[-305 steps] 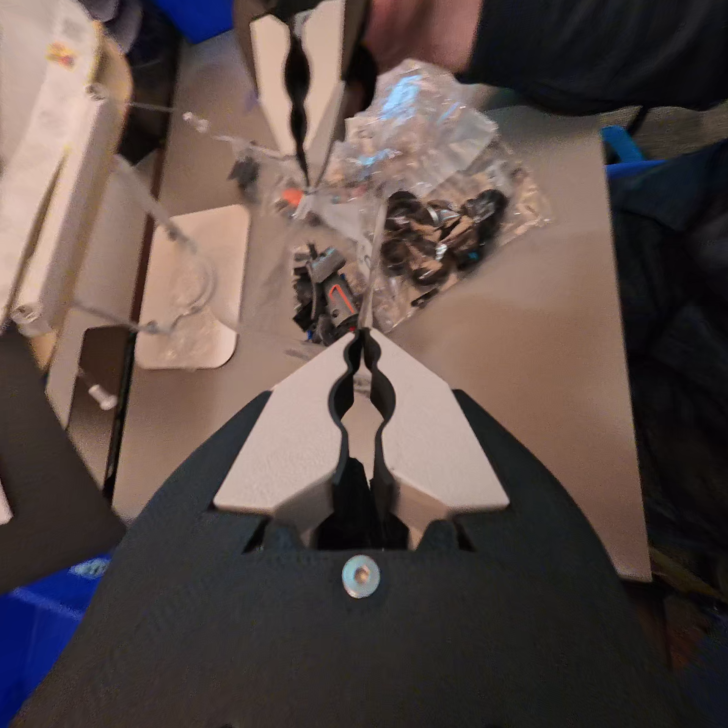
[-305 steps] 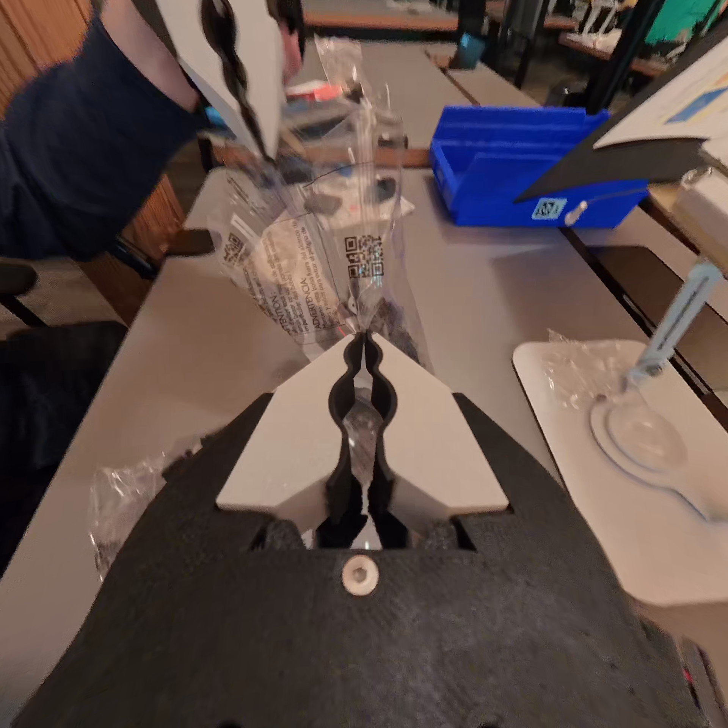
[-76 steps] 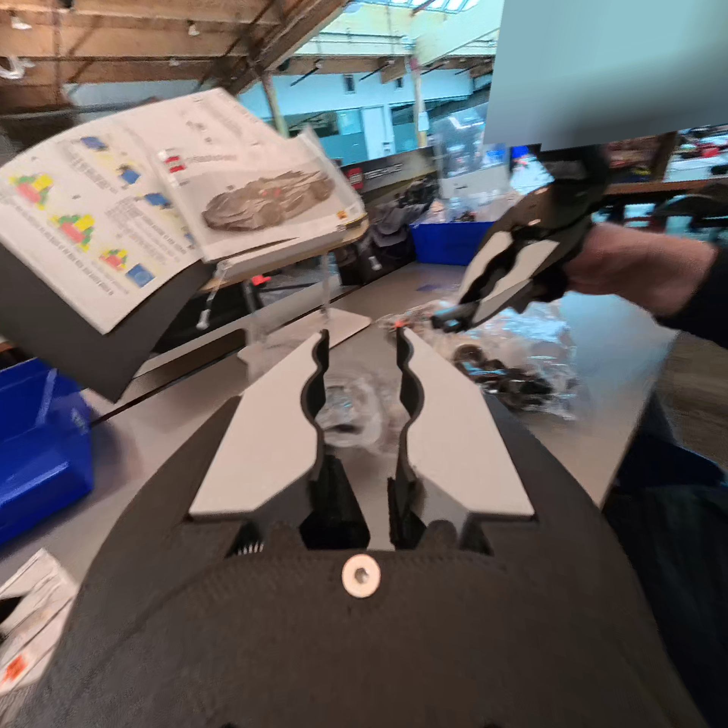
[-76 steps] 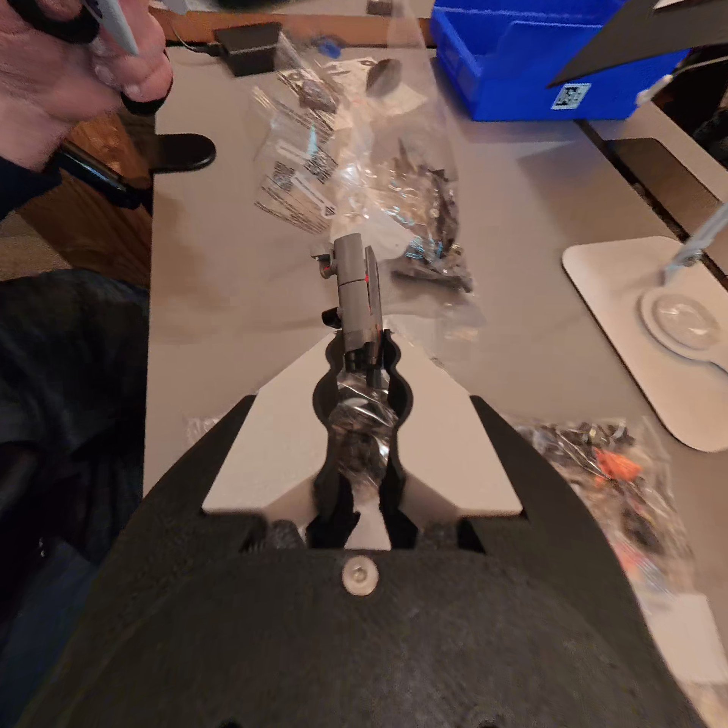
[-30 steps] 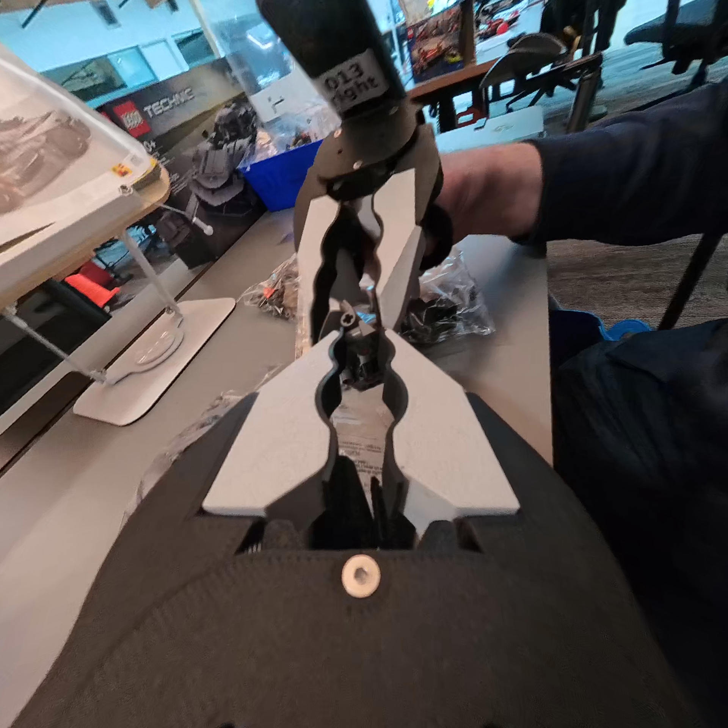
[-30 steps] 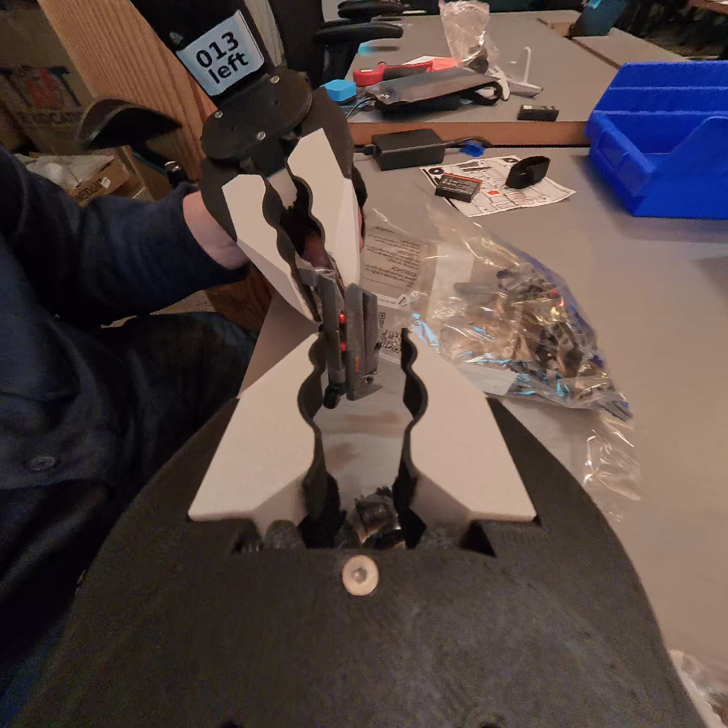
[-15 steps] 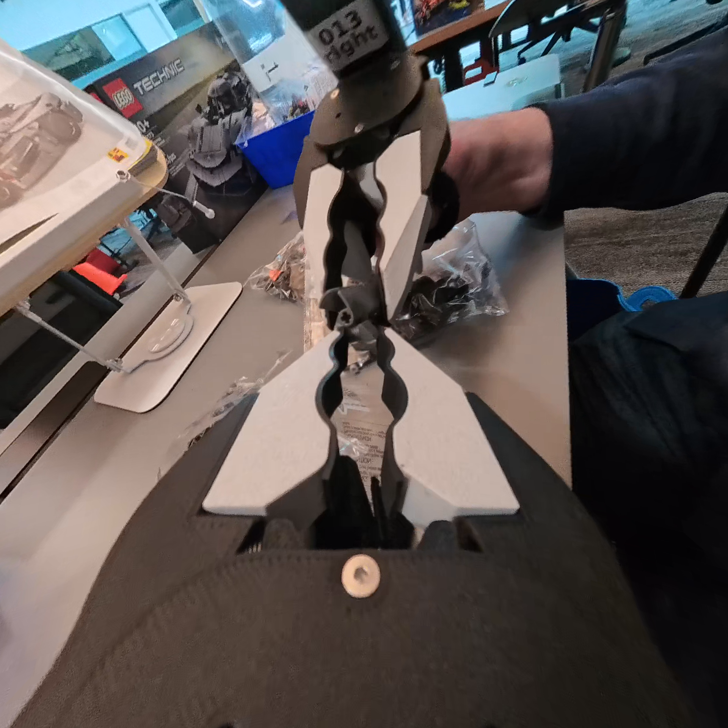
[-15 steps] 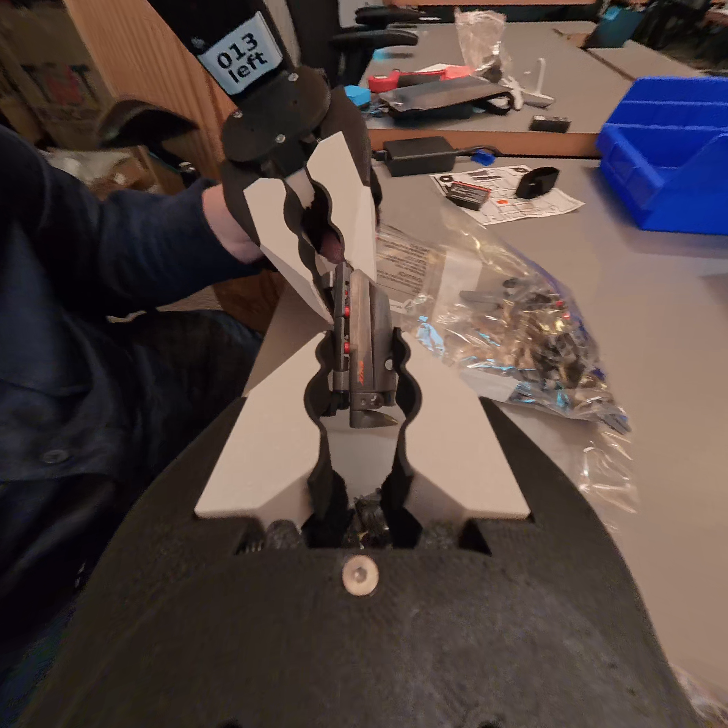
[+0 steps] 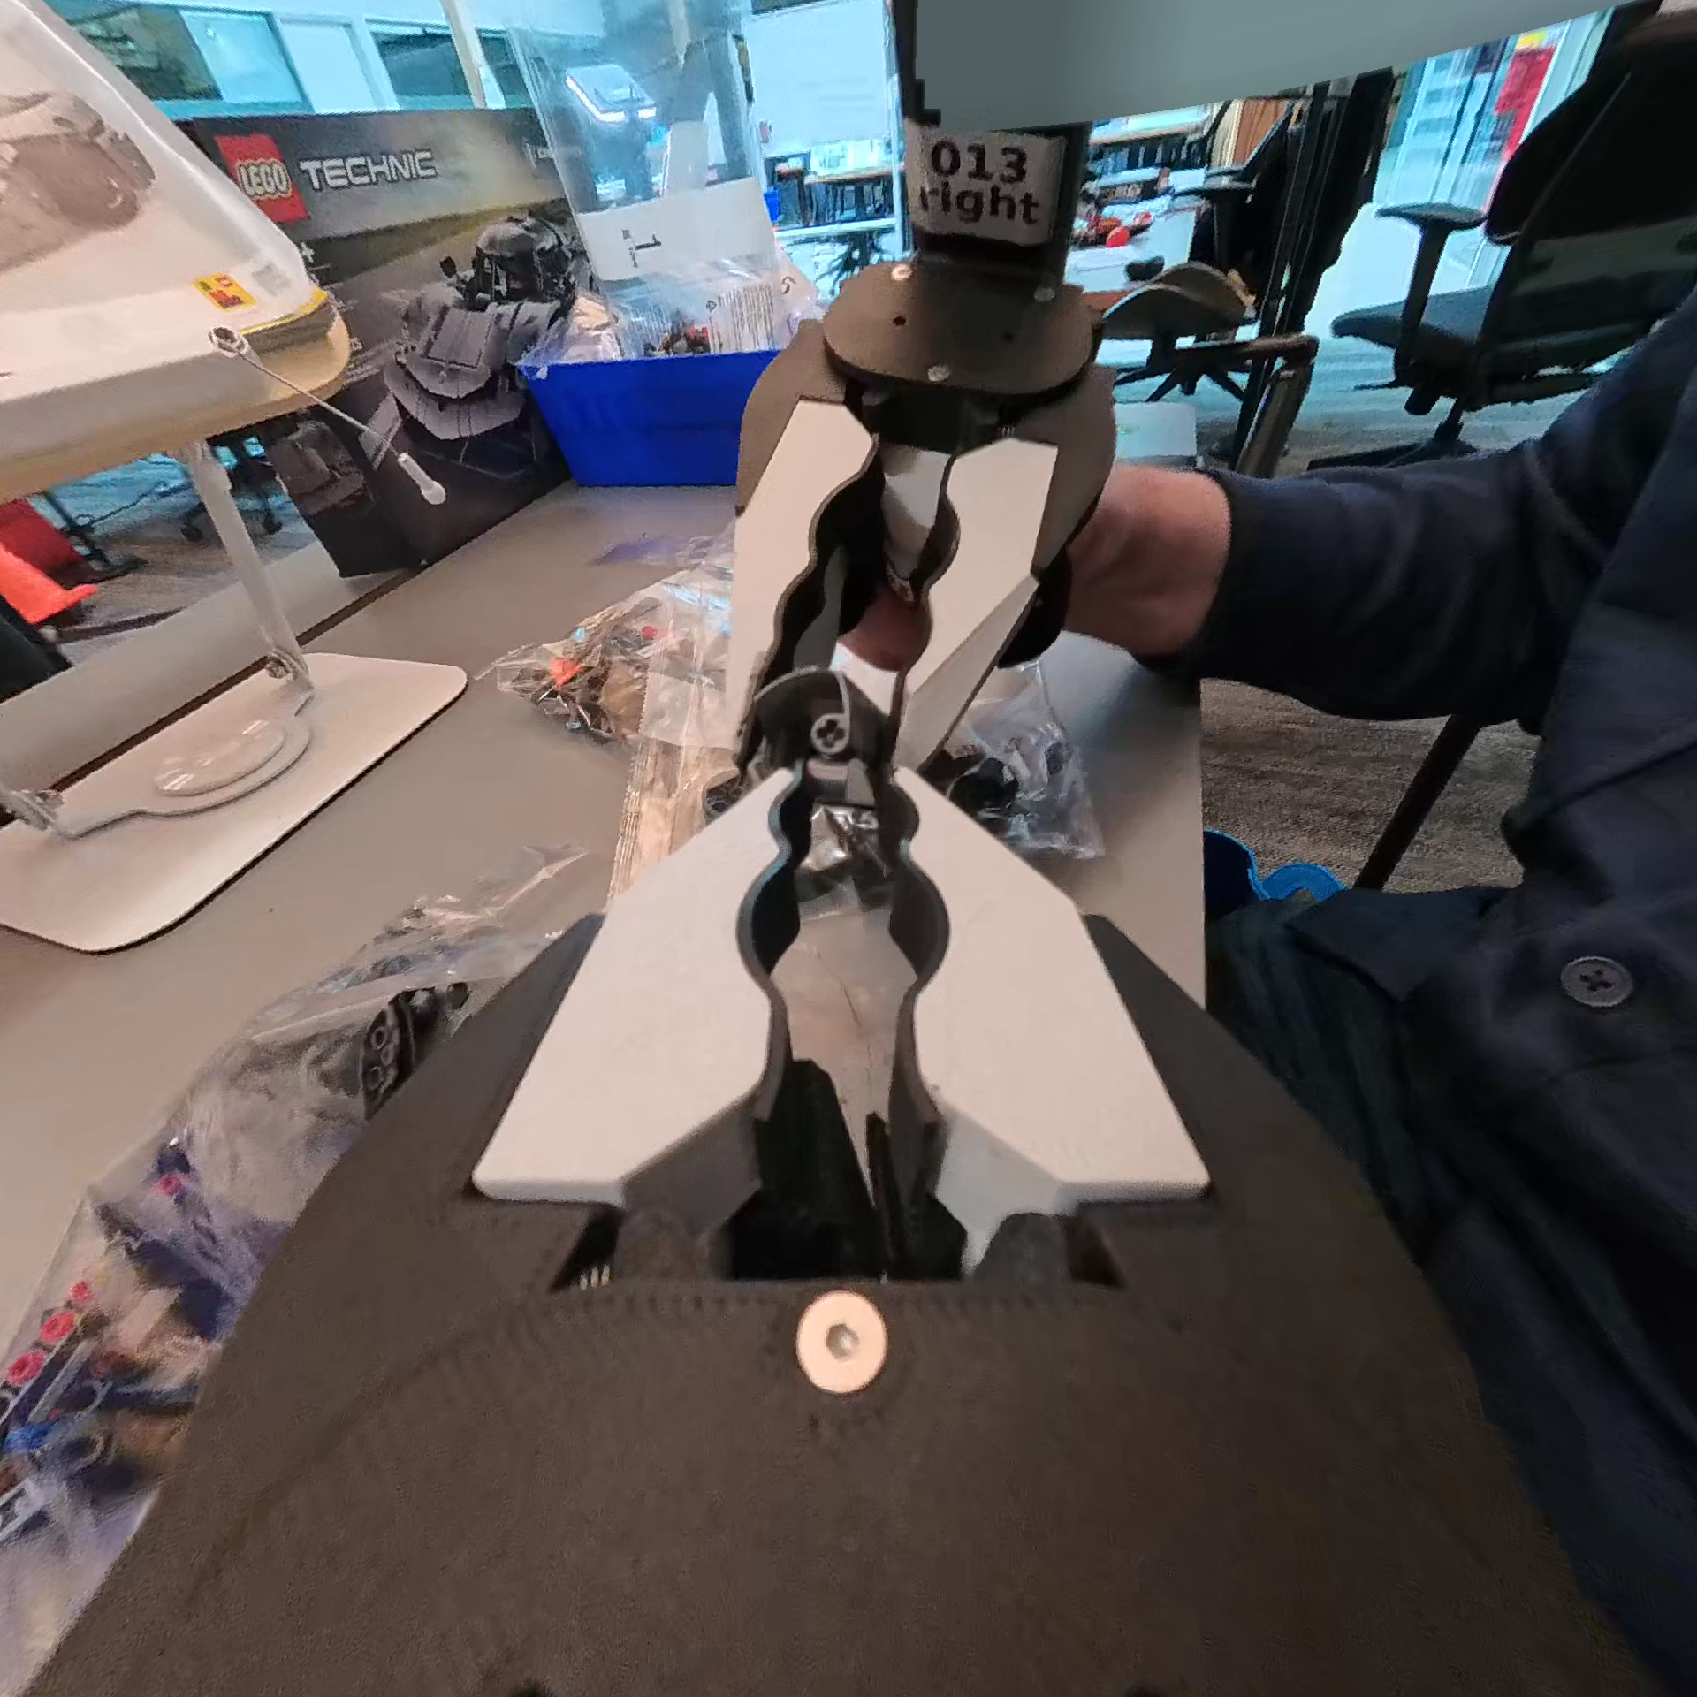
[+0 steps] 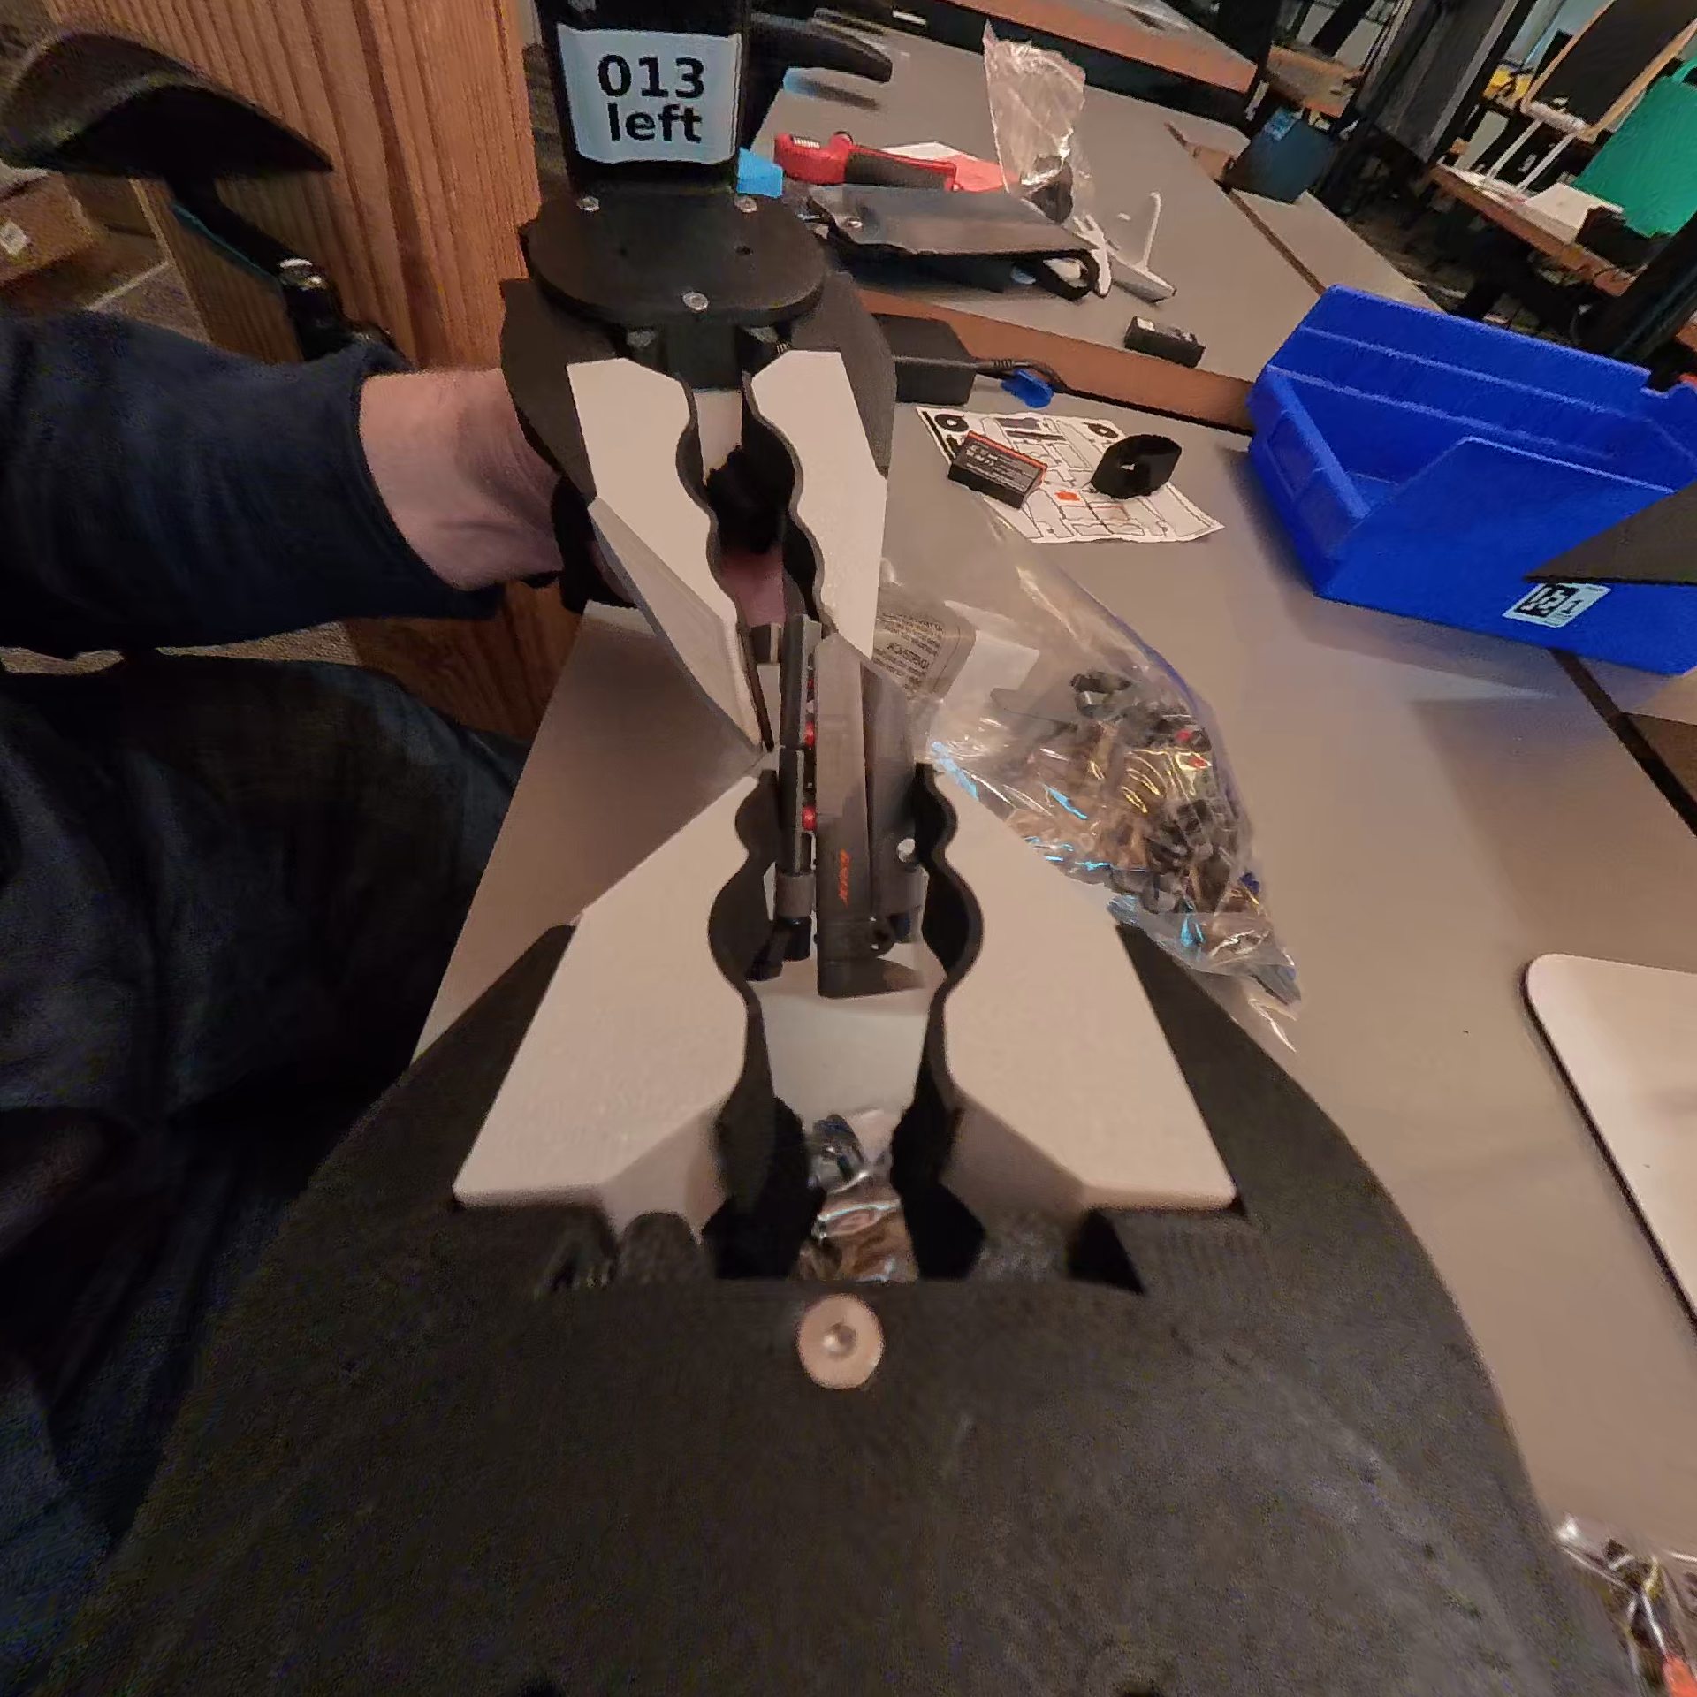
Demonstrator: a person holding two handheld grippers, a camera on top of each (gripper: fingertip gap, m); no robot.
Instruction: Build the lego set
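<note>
Here the grey lego assembly (image 10: 840,826) hung in the air above the table (image 10: 1432,826), gripped from both ends. The left gripper (image 9: 840,790) had its jaws closed narrowly on the far end, and the right gripper (image 10: 840,781) had its jaws partly closed around the near end. Just beside it lay a clear bag of parts (image 10: 1129,790); a blue bin (image 10: 1469,496) sat well apart, and a white stand base (image 9: 211,781) stood on the table.

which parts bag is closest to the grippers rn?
The clear bag of dark parts lying just right of the grey lego assembly both grippers hold. The bag with orange pieces lies farther back towards the white stand base.
</note>
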